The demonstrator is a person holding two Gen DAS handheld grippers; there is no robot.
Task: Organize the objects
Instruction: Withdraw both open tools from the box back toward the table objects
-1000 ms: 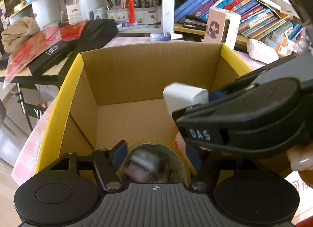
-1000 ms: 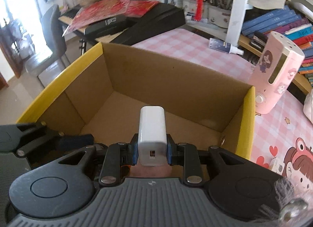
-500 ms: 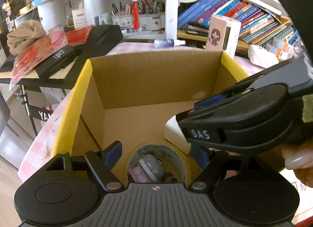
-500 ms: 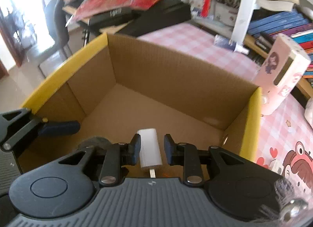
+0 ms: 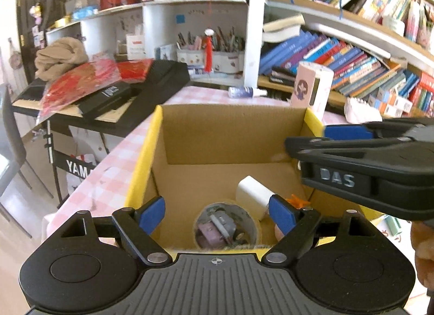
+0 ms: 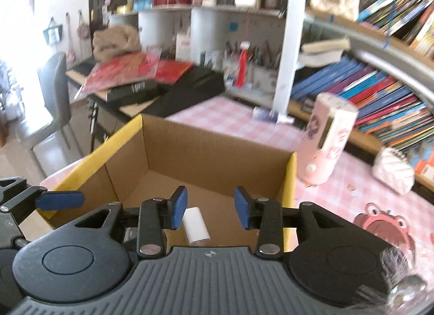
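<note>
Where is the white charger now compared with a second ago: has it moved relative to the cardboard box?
Yes. The white charger has left the right claw, now open, and dropped to the floor of the cardboard box, beside the tape roll.

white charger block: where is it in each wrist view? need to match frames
Left wrist: white charger block lies on the cardboard box floor, lower centre-right, beside the tape roll and behind the left gripper, which is open.
Right wrist: white charger block lies on the box floor, bottom centre, below the open right gripper.
Shared landmark: pink cartoon-printed cylinder, standing past the box's right wall.
</note>
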